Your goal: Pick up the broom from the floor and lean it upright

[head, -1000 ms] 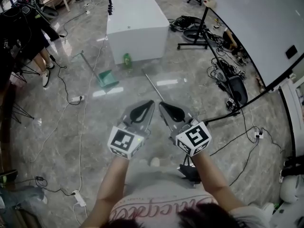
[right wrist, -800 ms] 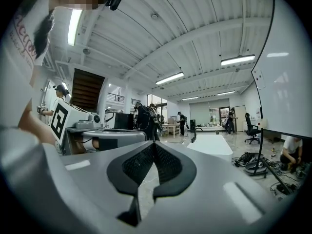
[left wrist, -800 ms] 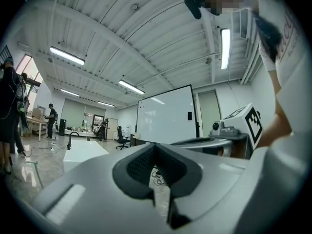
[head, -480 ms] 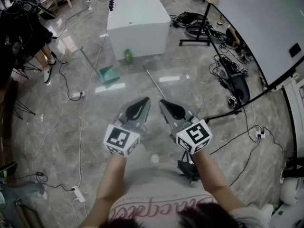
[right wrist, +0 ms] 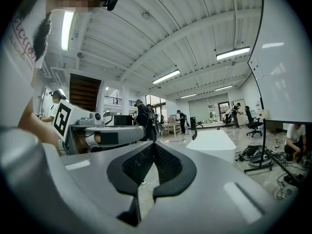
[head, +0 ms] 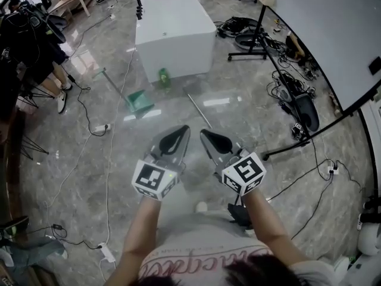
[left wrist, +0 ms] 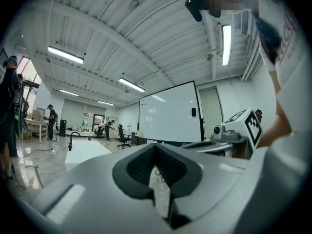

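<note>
The broom's thin metal handle (head: 196, 107) lies on the grey floor, running from near the white box toward me. Its near end is hidden behind my right gripper (head: 203, 132). A dark shape (head: 239, 214) by my feet may be the broom head; I cannot tell. My left gripper (head: 186, 128) is beside the right one. Both are held level above the floor, well clear of the handle. Both are shut with nothing between their pads, as the left gripper view (left wrist: 155, 146) and the right gripper view (right wrist: 154, 145) show.
A large white box (head: 174, 31) stands ahead, with a small green object (head: 163, 77) at its base. A green dustpan (head: 139, 102) lies to the left. Cables cross the floor. A whiteboard stand (head: 309, 133) and cable piles are at the right, and people stand at the far left.
Both grippers have drifted a little forward and lower together, side by side. Their jaws stay shut. The floor things have shifted slightly in the head view.
</note>
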`<state>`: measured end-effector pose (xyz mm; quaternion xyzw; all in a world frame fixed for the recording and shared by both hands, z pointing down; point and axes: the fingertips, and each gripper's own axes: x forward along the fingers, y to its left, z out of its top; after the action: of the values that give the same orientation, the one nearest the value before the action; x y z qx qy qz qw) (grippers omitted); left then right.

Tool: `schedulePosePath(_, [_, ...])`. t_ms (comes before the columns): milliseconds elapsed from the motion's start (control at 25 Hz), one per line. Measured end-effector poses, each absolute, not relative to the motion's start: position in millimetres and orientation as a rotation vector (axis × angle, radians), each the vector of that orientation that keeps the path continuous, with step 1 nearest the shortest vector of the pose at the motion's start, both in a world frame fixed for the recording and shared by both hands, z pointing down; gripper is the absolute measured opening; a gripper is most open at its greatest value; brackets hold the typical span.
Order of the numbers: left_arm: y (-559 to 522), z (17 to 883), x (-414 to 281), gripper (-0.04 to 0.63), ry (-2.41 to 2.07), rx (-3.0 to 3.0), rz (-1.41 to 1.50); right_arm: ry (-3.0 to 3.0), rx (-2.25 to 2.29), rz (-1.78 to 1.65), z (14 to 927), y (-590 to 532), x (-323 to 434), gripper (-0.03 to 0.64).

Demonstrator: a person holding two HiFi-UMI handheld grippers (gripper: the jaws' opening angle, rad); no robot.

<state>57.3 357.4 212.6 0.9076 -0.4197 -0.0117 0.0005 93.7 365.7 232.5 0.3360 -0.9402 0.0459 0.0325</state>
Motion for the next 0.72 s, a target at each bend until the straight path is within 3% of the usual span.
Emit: schedulePosePath(720, [241.8, 228.4, 11.5, 0.0, -1.227, 2.857, -0.015, -2.809, 1.062, 0.13, 246.3, 249.6, 44.0, 0.002])
